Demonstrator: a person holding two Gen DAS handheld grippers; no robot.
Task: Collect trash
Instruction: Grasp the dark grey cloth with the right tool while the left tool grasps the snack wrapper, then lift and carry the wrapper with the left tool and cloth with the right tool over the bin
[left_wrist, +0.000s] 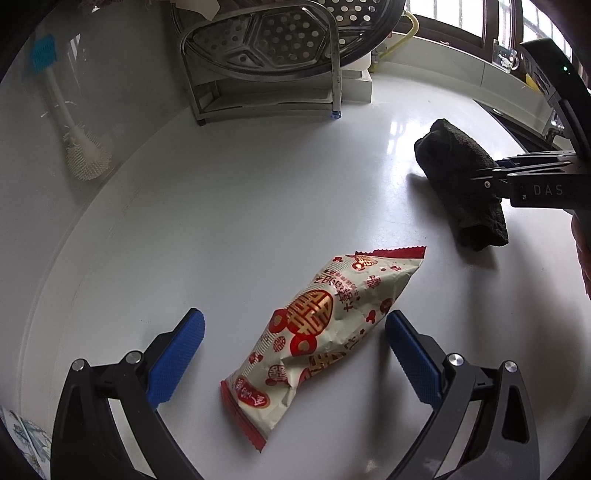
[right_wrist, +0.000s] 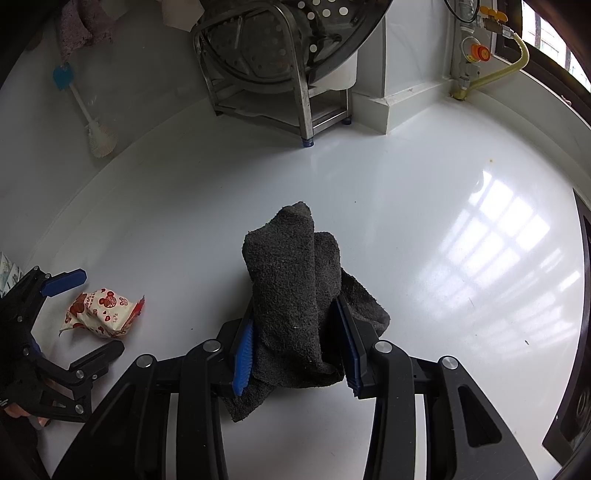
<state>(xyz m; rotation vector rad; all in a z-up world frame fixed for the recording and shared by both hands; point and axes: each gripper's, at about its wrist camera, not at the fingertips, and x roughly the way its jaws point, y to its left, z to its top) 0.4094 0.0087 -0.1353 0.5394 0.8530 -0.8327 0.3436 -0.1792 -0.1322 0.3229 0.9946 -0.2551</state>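
A crumpled snack wrapper (left_wrist: 316, 339), cream with red printed designs and red crimped ends, lies flat on a glossy white countertop (left_wrist: 258, 206). The left gripper (left_wrist: 295, 339) hovers over it with its jaws spread wide: one blue ribbed pad sits off to each side of the wrapper, and neither pad touches it, though the right-hand pad is just beside its edge.

Farther along the counter, well apart from the wrapper, a dark grey terry cloth (right_wrist: 295, 288) is bunched up and clamped between the blue pads of the right gripper (right_wrist: 295, 354), which are pressed in on its folds. Part of the cloth stands up ahead of the fingers and part trails under them onto the counter.

Against the back wall stands a metal rack (right_wrist: 299, 85) holding a perforated steel steamer tray (left_wrist: 280, 37). To its left, a white dish brush with a blue handle end (left_wrist: 74, 122) lies by the wall. A yellow hose (right_wrist: 506, 66) runs along the window ledge at the right.
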